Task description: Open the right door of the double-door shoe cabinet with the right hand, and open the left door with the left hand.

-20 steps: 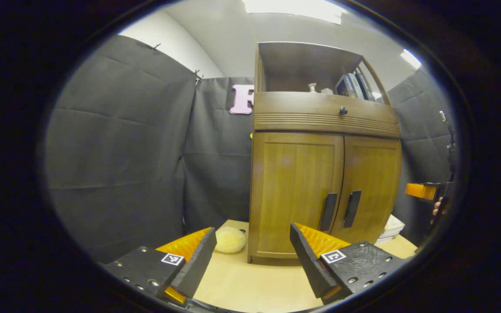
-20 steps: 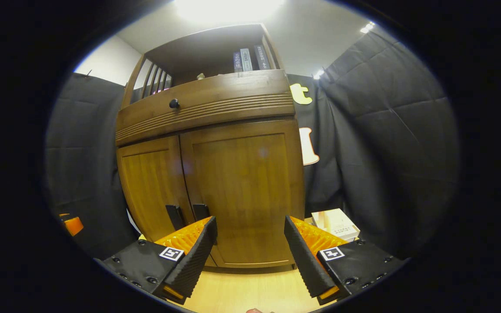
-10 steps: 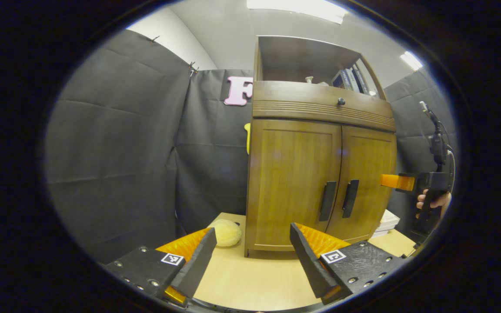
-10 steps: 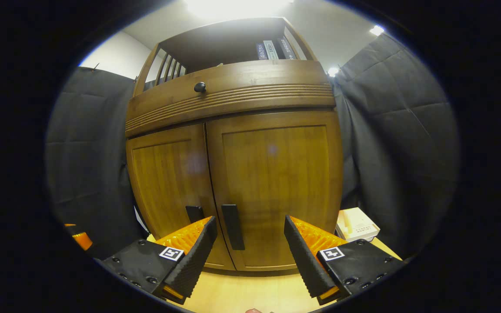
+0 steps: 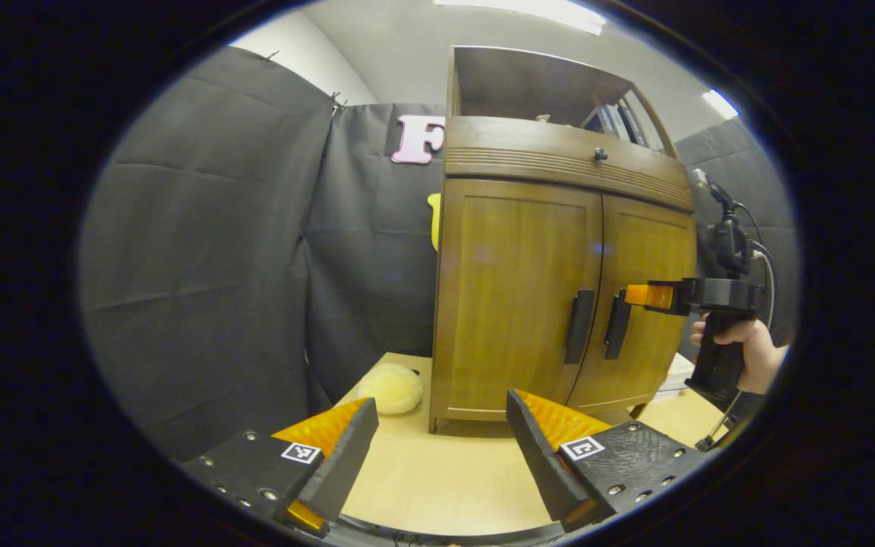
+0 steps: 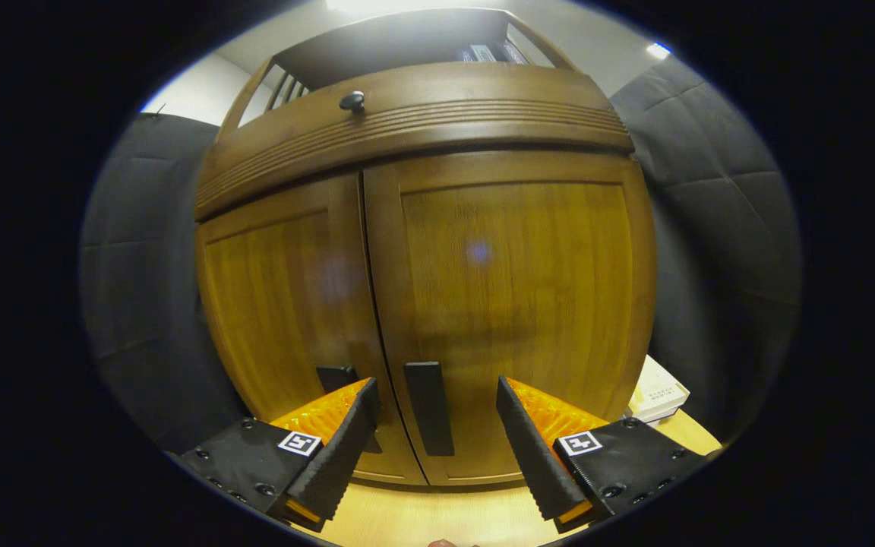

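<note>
Wooden and closed on both sides, the double-door shoe cabinet (image 5: 559, 289) stands on a pale table (image 5: 437, 486) inside the black-draped booth, and we see it from both of our grippers. In the left gripper view, our left gripper (image 5: 437, 456) hangs low over the table, its fingers spread wide and holding nothing, well short of the cabinet front. The left door (image 5: 513, 289) and its dark vertical handle (image 5: 579, 336) lie ahead and to the right of it. A pale yellow fluffy ball (image 5: 390, 387) rests on the table just beside the cabinet's left foot. At the right of the same view, a hand (image 5: 745, 353) grips our right gripper (image 5: 646, 296), whose tip sits close to the right door's handle (image 5: 617, 335); we cannot tell whether they touch. In the right gripper view, the right gripper (image 6: 437, 448) is also spread wide and empty, with the right door (image 6: 513, 304) close in front and its handle (image 6: 428, 406) showing between the two fingers. A round dark knob (image 6: 352, 100) sits on the drawer front above, and a small white box (image 6: 658, 391) lies beside the cabinet's right side.
</note>
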A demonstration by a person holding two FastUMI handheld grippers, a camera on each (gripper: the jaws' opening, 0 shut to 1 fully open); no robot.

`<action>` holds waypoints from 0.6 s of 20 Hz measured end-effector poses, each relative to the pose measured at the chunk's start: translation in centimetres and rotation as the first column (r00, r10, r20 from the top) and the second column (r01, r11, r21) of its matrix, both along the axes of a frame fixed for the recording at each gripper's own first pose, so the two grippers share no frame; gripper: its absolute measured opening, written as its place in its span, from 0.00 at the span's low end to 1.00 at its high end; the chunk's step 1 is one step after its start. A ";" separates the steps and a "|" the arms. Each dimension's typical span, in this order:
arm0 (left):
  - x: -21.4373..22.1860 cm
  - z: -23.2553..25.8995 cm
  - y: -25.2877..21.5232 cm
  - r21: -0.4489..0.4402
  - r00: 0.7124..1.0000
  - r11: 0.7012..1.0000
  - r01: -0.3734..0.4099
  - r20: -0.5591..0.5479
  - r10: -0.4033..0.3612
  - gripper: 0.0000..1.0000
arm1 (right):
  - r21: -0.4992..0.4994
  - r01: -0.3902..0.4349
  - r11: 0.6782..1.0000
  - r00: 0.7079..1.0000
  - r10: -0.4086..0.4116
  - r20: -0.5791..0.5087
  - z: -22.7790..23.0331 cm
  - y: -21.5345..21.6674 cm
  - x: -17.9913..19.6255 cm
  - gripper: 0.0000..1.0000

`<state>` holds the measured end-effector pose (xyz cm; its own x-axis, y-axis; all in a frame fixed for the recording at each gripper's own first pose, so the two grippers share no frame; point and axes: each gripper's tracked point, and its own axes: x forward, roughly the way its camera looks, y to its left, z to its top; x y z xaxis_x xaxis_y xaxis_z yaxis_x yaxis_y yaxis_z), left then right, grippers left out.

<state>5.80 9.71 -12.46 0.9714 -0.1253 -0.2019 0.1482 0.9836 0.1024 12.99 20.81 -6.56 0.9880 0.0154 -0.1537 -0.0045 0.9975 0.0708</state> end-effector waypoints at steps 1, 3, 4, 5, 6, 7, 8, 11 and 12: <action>0.2 -0.4 0.1 0.001 1.000 1.000 0.001 -0.010 -0.001 1.00 | 0.005 0.005 1.000 1.000 -0.005 -0.015 -0.4 0.1 0.3 0.98; 1.0 -1.2 0.2 0.004 1.000 1.000 0.001 -0.031 -0.001 1.00 | 0.007 0.022 1.000 0.999 -0.021 -0.038 -1.4 0.2 1.2 0.96; 1.4 -1.5 0.3 0.003 0.999 1.000 0.001 -0.040 -0.001 1.00 | 0.000 0.025 1.000 0.999 -0.025 -0.046 -1.8 0.1 1.7 0.96; 1.7 -1.8 0.3 0.000 0.999 1.000 0.002 -0.047 -0.002 1.00 | -0.014 0.029 0.999 0.998 -0.029 -0.050 -2.2 -0.1 2.2 0.96; 2.1 -1.9 0.2 -0.006 0.999 1.000 0.005 -0.050 -0.006 0.98 | -0.029 0.037 0.999 0.998 -0.038 -0.050 -2.7 -0.3 2.6 0.96; 2.1 -2.2 0.2 -0.013 0.999 1.000 0.010 -0.054 -0.010 0.98 | -0.035 0.040 0.999 0.998 -0.042 -0.050 -2.9 -0.5 3.1 0.96; 2.1 -2.6 0.2 -0.020 0.998 1.000 0.014 -0.059 -0.016 0.98 | -0.037 0.044 0.998 0.998 -0.046 -0.053 -3.2 -0.4 3.5 0.96; 2.9 -3.2 0.1 -0.018 0.997 1.000 0.024 -0.071 -0.025 1.00 | -0.020 0.044 0.999 0.997 -0.045 -0.068 -4.1 0.2 4.5 0.95; 3.1 -3.0 0.1 -0.017 0.997 0.999 0.027 -0.068 -0.028 1.00 | -0.015 0.038 0.999 0.997 -0.039 -0.066 -4.3 0.5 4.8 0.88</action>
<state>8.88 9.77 -15.46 0.9515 -0.1554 -0.2654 0.1812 0.9806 0.0754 17.78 21.29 -10.89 0.9754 -0.0246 -0.2189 0.0377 0.9977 0.0562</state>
